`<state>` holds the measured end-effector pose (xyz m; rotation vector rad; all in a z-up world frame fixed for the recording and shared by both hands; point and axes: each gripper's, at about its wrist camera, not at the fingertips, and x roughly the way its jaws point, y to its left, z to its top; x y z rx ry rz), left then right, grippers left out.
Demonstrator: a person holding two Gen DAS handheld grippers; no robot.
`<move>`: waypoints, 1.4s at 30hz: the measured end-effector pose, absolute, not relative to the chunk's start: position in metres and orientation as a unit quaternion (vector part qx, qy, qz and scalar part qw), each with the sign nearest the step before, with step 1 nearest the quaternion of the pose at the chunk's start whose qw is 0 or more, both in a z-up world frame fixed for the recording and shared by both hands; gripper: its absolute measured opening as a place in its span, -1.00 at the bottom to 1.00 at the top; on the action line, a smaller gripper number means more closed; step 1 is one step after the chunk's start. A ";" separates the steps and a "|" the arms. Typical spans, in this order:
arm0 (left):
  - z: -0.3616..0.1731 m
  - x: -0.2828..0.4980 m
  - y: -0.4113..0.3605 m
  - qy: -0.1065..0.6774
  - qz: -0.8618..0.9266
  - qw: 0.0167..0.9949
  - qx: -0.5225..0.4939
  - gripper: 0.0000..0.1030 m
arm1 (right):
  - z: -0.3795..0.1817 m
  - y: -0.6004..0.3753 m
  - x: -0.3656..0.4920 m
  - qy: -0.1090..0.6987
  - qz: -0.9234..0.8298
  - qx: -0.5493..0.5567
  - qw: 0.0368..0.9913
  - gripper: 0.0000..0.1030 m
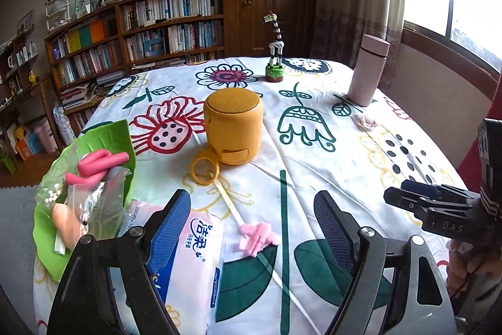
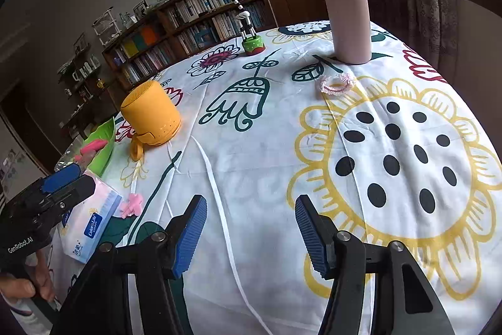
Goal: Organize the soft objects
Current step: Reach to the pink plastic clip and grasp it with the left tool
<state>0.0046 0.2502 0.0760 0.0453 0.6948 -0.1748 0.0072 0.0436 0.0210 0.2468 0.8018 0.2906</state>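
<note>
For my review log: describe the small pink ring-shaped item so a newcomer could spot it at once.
Find the tall pink bottle standing at the far side of the flowered tablecloth. Just in front of its base lies the pink frilly ring, flat on the cloth. It is the only ring-shaped, translucent, ruffled piece there.

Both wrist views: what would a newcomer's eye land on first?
Probably the yellow speaker, upright mid-table on the loud floral tablecloth. Next, the tall pink bottle standing near the far right edge, with a small pink frilly ring lying just in front of it. At the left edge, a green leaf-shaped tray piled with pink items, a tissue pack beside it.
</note>
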 end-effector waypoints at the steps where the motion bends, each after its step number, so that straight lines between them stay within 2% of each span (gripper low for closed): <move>1: 0.073 0.004 0.243 0.344 -0.095 0.934 0.027 0.44 | 0.020 0.042 0.007 0.388 0.140 0.121 0.903 0.21; 13: 0.042 0.006 0.215 0.393 -0.135 0.909 0.034 0.05 | 0.015 0.026 0.004 0.387 0.137 0.135 0.902 0.21; 24: 0.023 0.020 0.224 0.408 -0.102 0.906 0.031 0.00 | 0.012 0.018 0.003 0.386 0.137 0.143 0.901 0.21; 28: 0.015 0.027 0.223 0.415 -0.105 0.903 0.037 -0.14 | 0.012 0.016 0.004 0.386 0.136 0.145 0.901 0.21; 32: 0.012 0.029 0.227 0.408 -0.106 0.906 0.040 -0.17 | 0.011 0.015 0.005 0.386 0.133 0.148 0.901 0.21; 36: 0.012 0.030 0.231 0.409 -0.102 0.906 0.039 -0.31 | 0.010 0.014 0.005 0.387 0.133 0.150 0.900 0.21; 42: 0.011 0.024 0.229 0.412 -0.094 0.906 0.041 -0.32 | 0.011 0.014 0.005 0.387 0.132 0.150 0.900 0.21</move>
